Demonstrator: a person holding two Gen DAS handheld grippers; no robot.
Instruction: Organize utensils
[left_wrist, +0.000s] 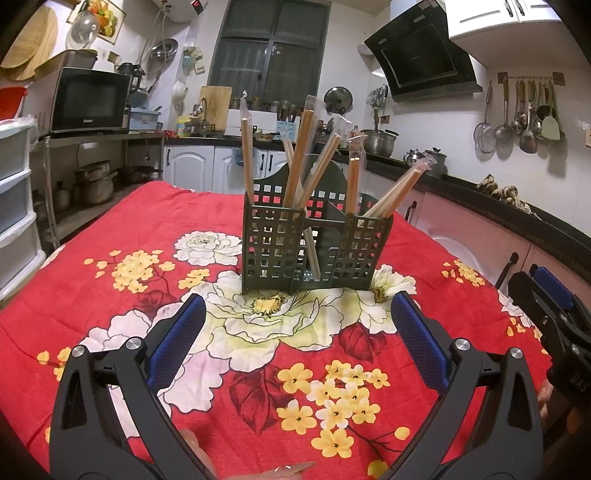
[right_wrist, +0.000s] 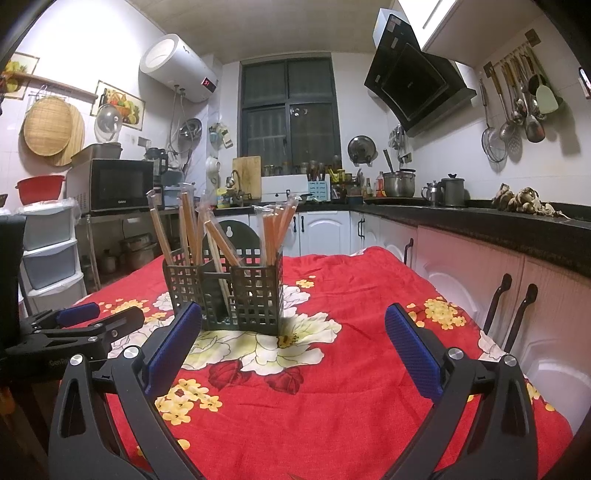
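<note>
A dark green slotted utensil holder (left_wrist: 314, 247) (right_wrist: 225, 291) stands upright on the red floral tablecloth (left_wrist: 110, 295) (right_wrist: 351, 369). Several pairs of wooden chopsticks in clear wrappers (left_wrist: 299, 162) (right_wrist: 275, 229) lean out of its compartments. My left gripper (left_wrist: 297, 332) is open, low over the cloth just in front of the holder, with nothing between its blue pads. My right gripper (right_wrist: 293, 339) is open too, to the right of the holder and empty. Each gripper shows at the edge of the other's view: the right gripper (left_wrist: 550, 310) and the left gripper (right_wrist: 74, 325).
A black counter (right_wrist: 517, 221) with white and pink cabinets runs along the right and back. Pots (right_wrist: 399, 182), a kettle (right_wrist: 452, 190) and hanging ladles (right_wrist: 517, 110) are there. A microwave (left_wrist: 88, 99) and plastic drawers (left_wrist: 14, 206) stand at the left. A fingertip and a clear wrapper edge (left_wrist: 291, 469) show at the bottom.
</note>
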